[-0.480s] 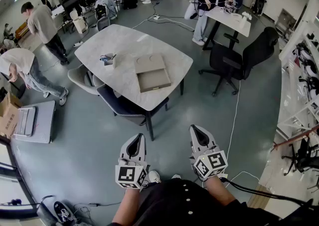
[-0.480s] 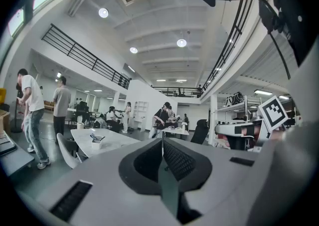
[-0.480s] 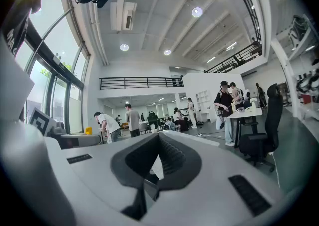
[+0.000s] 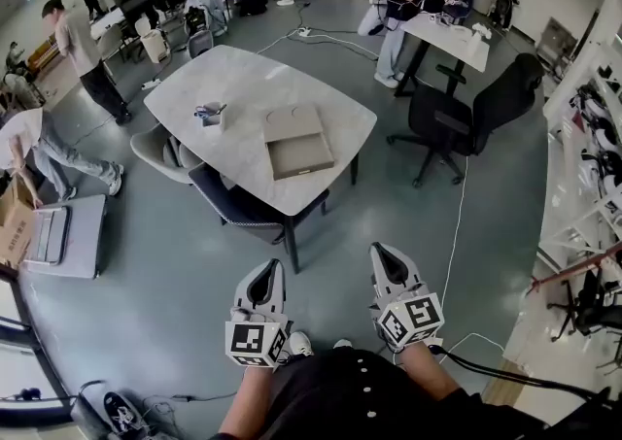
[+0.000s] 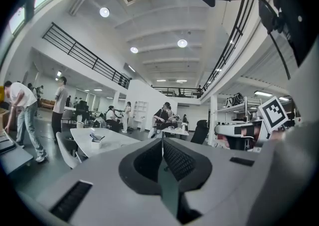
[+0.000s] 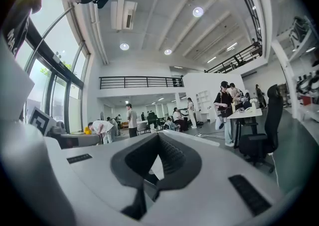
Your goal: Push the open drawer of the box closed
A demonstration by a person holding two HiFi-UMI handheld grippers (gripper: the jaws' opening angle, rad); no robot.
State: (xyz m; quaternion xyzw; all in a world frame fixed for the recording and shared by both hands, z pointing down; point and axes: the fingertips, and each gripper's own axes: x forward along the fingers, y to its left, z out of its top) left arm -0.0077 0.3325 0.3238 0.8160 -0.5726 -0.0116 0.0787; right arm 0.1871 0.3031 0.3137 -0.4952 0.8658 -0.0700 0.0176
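Basically nothing's changed: left gripper [image 4: 266, 278] and right gripper [image 4: 386, 263] still hang low, jaws together and empty, well apart from the bench [image 4: 224, 79]. The box [image 4: 293, 122] still has its drawer [image 4: 300, 156] open.

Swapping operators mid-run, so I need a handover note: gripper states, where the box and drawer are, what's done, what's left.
Left gripper: jaws together, empty, held low in front of the body.
Right gripper: jaws together, empty, beside the left one.
Box: on the table, well ahead of both grippers. Its drawer is pulled out toward the near table edge.
A small holder sits to the left of the box. A chair is tucked in at the near side.
Done: nothing, the drawer is untouched.
Left: walk up to the table and push the drawer shut.
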